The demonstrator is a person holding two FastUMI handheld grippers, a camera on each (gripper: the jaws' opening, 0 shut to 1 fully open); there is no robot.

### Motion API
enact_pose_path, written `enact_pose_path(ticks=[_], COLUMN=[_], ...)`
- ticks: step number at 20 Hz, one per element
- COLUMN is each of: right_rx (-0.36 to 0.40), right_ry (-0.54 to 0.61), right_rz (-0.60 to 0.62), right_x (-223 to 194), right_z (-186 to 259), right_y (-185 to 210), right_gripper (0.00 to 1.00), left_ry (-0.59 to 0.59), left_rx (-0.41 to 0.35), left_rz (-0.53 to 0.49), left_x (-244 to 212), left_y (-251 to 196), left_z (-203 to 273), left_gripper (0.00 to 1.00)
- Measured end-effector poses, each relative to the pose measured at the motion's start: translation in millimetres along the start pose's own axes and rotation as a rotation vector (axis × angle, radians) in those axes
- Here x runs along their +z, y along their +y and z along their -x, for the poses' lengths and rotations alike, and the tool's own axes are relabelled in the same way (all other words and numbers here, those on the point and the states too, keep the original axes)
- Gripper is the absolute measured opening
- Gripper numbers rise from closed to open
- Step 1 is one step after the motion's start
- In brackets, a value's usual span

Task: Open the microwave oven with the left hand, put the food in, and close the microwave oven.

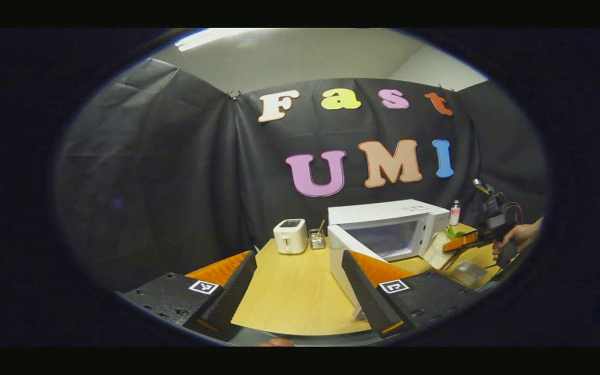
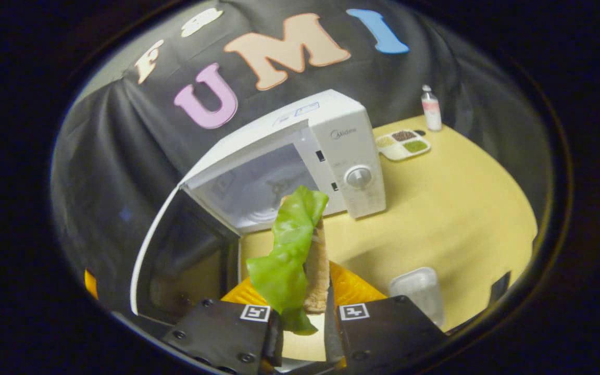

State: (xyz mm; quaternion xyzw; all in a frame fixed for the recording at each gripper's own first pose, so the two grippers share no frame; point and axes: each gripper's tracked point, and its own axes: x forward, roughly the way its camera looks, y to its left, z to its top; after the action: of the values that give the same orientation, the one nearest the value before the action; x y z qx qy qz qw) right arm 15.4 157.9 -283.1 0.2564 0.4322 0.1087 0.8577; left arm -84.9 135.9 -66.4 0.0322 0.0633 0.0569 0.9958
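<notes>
Our right gripper clamps a sandwich of bread and lettuce before the white microwave oven, its door swung open on the tabletop; our left gripper hangs wide, holding nothing.

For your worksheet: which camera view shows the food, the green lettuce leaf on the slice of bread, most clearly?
The right gripper view: the green lettuce leaf on the slice of bread stands large and central, clamped in the right gripper. In the left gripper view the same food is small, far off, beside the open white microwave oven.
</notes>
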Motion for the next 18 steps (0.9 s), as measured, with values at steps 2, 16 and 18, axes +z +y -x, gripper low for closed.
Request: enact_pose_path(ticks=[2, 16, 18], right_rx=[0.021, 0.083, 0.085], right_ry=[0.014, -0.130, -0.159], right_rz=[-0.077, -0.495, -0.536], right_x=[-2.9, 22.4, 28.1], right_z=[-20.1, -152.9, -168.0], right_y=[19.4, 88.7, 92.9], right_gripper=[0.34, 0.34, 0.34], left_ry=[-0.001, 0.094, 0.124], left_rx=[-0.014, 0.023, 0.046], left_rz=[0.012, 0.093, 0.095], left_x=[1.7, -27.6, -36.1], left_y=[-5.9, -7.0, -4.0], left_z=[-0.1, 40.0, 48.1], left_gripper=[0.94, 0.94, 0.94])
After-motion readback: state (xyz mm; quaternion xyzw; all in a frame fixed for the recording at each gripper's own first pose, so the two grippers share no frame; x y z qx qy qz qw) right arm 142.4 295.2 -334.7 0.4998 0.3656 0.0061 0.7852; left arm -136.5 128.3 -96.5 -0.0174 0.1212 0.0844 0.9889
